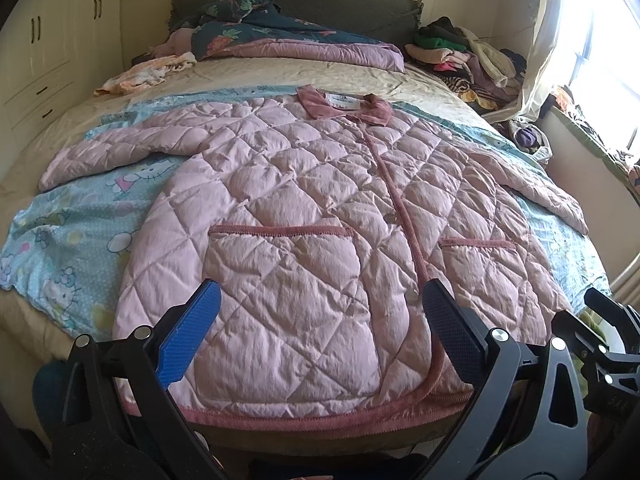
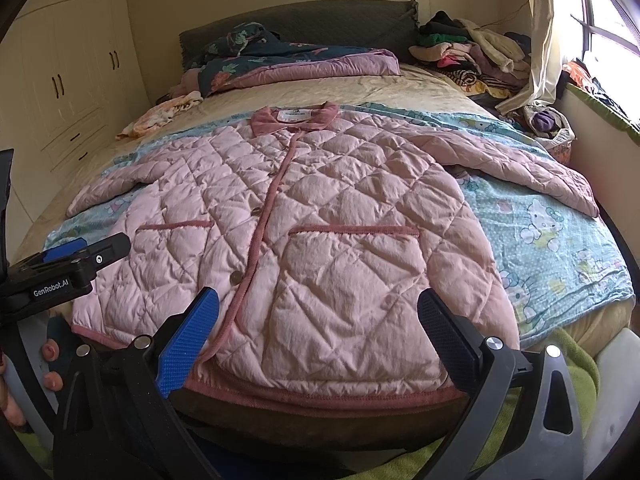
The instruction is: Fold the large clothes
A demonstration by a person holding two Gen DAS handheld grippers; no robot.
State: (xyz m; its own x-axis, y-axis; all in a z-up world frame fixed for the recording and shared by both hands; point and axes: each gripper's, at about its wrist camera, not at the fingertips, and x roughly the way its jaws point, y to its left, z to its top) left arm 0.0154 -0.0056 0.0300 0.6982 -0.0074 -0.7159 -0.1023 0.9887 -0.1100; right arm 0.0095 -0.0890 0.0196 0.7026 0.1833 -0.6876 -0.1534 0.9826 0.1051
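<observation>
Left wrist view shows the pink quilted jacket (image 1: 304, 216) spread face up and buttoned across the middle of the frame, collar toward the top, hem at the bottom edge of the bed (image 1: 48, 128). The left gripper (image 1: 320, 332) hovers over the hem with its jaws wide apart and nothing between them. In the right wrist view the right gripper (image 2: 318, 338) is likewise spread wide and empty above the hem, and the jacket (image 2: 320, 216) fills the centre.

Nothing is folded yet, so the step looks like the first grasp. To do it well, each gripper should probably pinch a sleeve (image 1: 120, 148) near the cuff, or the side edge, catching both padded layers, then carry it across the chest without dragging the cartoon sheet (image 2: 552, 220) beneath.

For containers, a small basket (image 2: 556, 128) sits at the upper right with dark clothing in it; details are too small to tell. Loose clothes (image 1: 472, 60) heap beside the headboard.
</observation>
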